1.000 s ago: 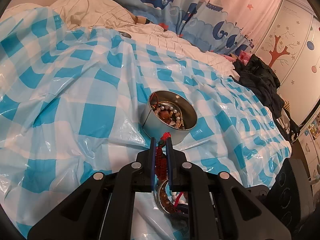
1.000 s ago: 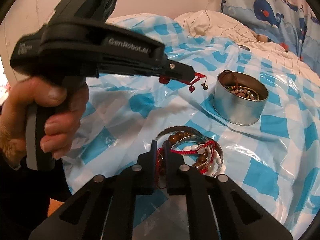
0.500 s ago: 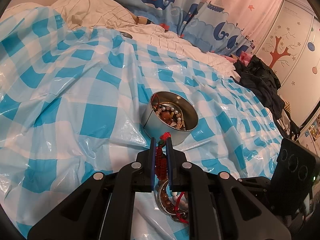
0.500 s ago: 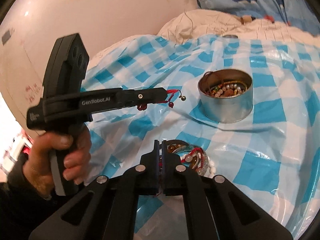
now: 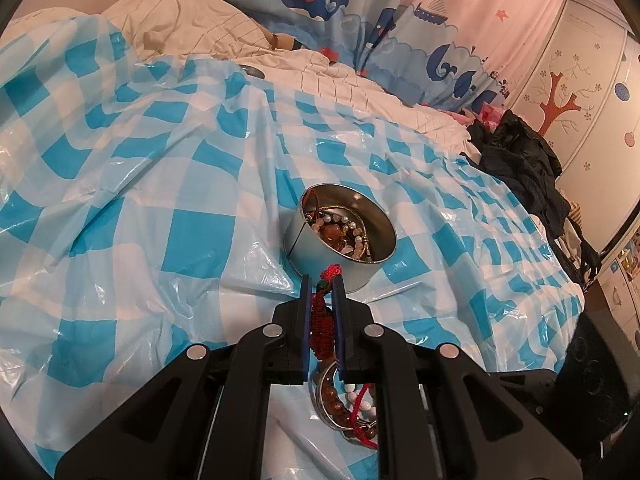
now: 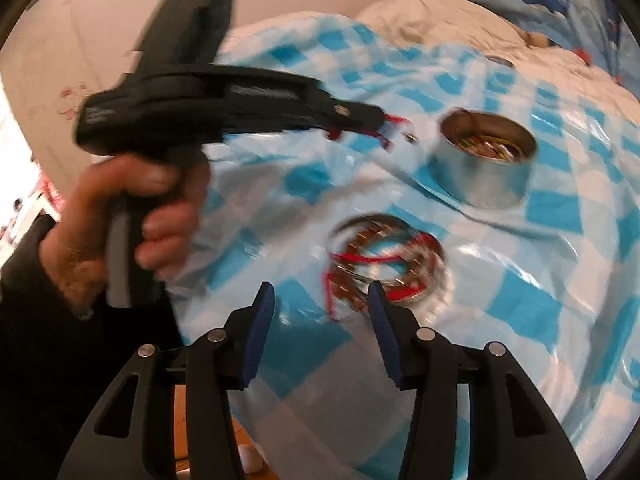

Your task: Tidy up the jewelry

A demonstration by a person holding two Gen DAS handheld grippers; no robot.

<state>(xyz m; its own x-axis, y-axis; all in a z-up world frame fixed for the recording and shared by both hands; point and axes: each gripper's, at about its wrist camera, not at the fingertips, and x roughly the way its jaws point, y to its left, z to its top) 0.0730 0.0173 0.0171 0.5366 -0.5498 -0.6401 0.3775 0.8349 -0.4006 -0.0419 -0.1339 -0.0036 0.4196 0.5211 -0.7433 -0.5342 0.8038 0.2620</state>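
Two grippers: left gripper [image 5: 321, 280] clamps a red braided bracelet [image 5: 323, 316]; right gripper [image 6: 320, 292] gapes wide. Carry bracelet fully over the far tin [image 5: 340, 232] before releasing.

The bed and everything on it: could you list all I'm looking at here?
checked plastic sheet: one, blue and white, spread over the bed
round tin: one, silver, on the sheet, holding beaded jewelry
loose bracelets: one pile, red cord, brown and white beads, on the sheet nearer than the tin
red cord bracelet: one, clamped in the left gripper
white bedding: behind the sheet
whale curtain: blue, back wall
dark clothes: one heap, far right
left gripper: black, jaws closed
right gripper: black, jaws apart
hand: one, gripping the left handle
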